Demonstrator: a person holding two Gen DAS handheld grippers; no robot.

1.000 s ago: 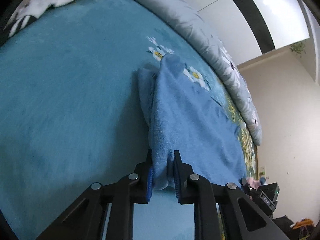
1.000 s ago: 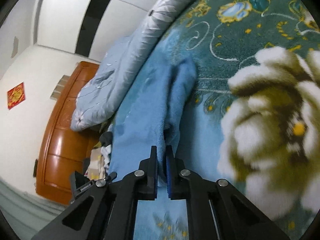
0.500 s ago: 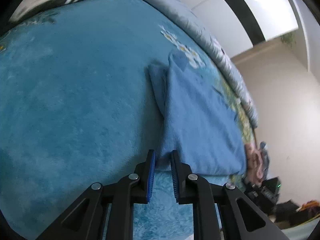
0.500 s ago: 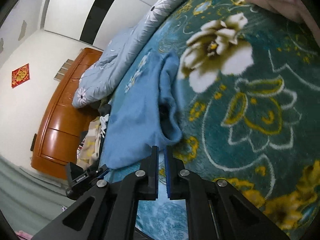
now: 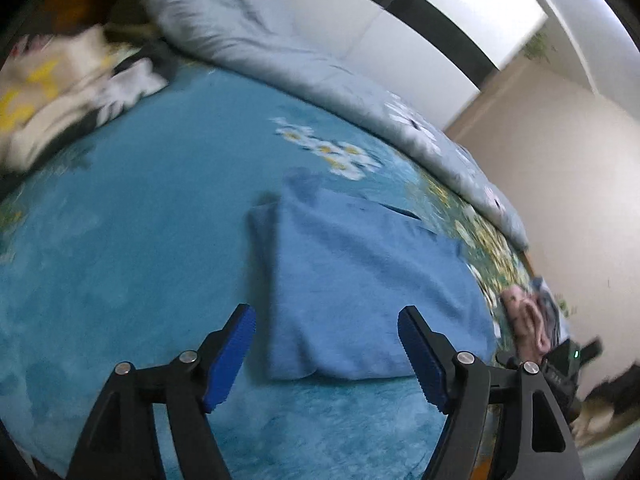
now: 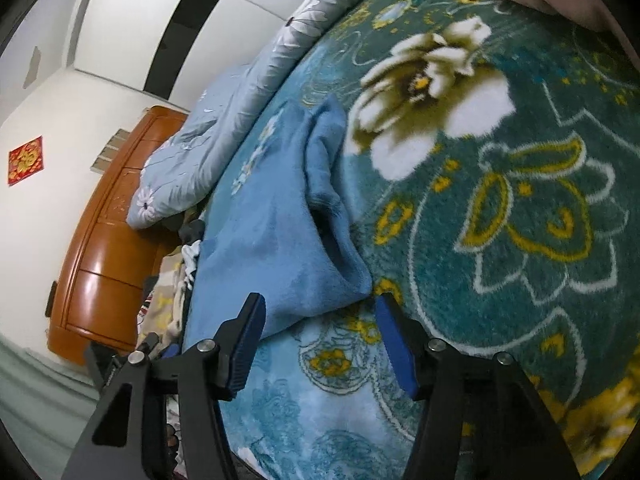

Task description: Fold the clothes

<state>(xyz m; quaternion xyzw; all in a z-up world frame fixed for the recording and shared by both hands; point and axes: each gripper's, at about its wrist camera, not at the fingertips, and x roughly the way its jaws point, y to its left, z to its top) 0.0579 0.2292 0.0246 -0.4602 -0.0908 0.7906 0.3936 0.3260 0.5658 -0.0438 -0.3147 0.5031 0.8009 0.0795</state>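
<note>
A light blue fleece garment [image 5: 360,280] lies folded flat on the teal flowered blanket [image 5: 120,240]. My left gripper [image 5: 326,354] is open and empty, jaws wide apart just in front of the garment's near edge, not touching it. In the right wrist view the same garment [image 6: 276,240] lies left of centre, with a rolled fold along its right side. My right gripper [image 6: 318,336] is open and empty, hovering at the garment's near corner.
A grey-blue flowered duvet [image 5: 280,52] is bunched along the back of the bed. A pile of other clothes [image 5: 60,92] lies at the far left, and pink clothing [image 5: 524,320] at the right edge. A wooden headboard [image 6: 108,232] stands at the left.
Both grippers have let go of the blue garment, opened wide and pulled back toward me. The garment now lies flat on the blanket.
</note>
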